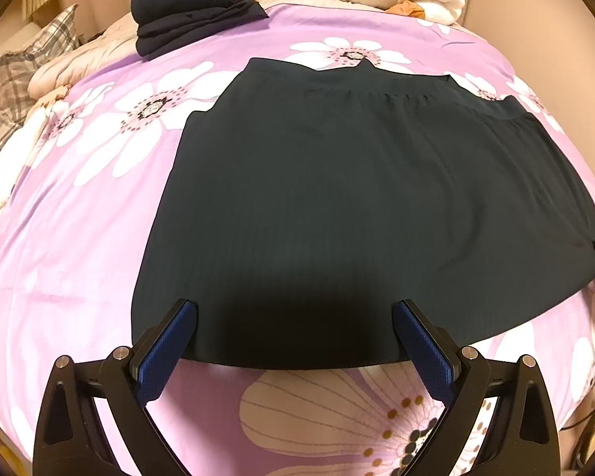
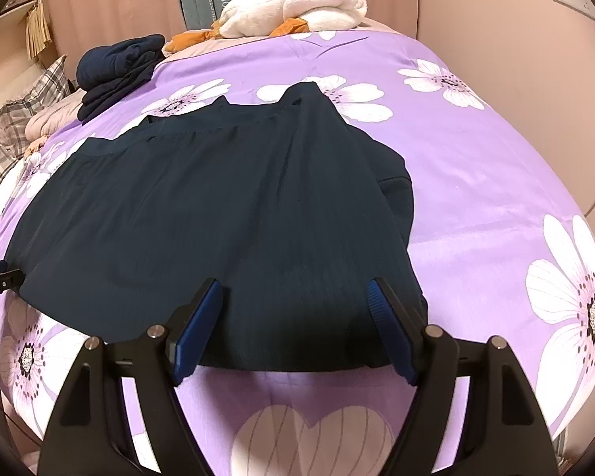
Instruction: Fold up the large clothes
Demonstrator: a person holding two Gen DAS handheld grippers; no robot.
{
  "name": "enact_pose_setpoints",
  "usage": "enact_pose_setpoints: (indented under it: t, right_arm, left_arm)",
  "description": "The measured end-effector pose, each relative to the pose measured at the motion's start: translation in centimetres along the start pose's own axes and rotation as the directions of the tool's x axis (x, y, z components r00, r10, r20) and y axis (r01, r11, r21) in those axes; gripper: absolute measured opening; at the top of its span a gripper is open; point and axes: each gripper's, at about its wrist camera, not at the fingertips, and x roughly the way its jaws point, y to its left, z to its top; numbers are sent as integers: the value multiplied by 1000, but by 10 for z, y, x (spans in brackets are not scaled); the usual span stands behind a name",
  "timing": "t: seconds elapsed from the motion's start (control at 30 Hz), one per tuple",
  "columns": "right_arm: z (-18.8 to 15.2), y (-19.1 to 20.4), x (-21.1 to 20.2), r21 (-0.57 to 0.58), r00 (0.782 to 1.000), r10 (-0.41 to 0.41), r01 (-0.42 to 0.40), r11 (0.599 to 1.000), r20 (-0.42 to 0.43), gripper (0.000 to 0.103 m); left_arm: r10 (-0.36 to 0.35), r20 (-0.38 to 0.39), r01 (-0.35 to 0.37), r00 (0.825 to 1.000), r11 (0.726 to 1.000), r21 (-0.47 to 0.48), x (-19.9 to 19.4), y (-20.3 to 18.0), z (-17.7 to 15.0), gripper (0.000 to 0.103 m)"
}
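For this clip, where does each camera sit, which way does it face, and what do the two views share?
Left wrist: on the left gripper at the near hem's left part, facing up the bed across the dark garment; its open fingers show.
Right wrist: on the right gripper at the hem's right part, facing the same way; its open fingers show.
Shared: the garment, the floral bedspread, the folded navy stack and the white plush.
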Motion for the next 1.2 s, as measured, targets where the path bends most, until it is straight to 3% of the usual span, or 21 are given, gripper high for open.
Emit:
enact_pose_setpoints:
  t: [0.33,1.2]
  right_arm:
    - [-4,-4,-6,16,1000,-14,14,1000,-15,83]
    - [-8,-6,-10,16,998,-28,29,999,-54,86]
  left_arm:
    - [12,-16,-12,1000,1000,-3,0,0,0,99]
    - [39,-27,-39,999,999,12,-3,-1,-3,102]
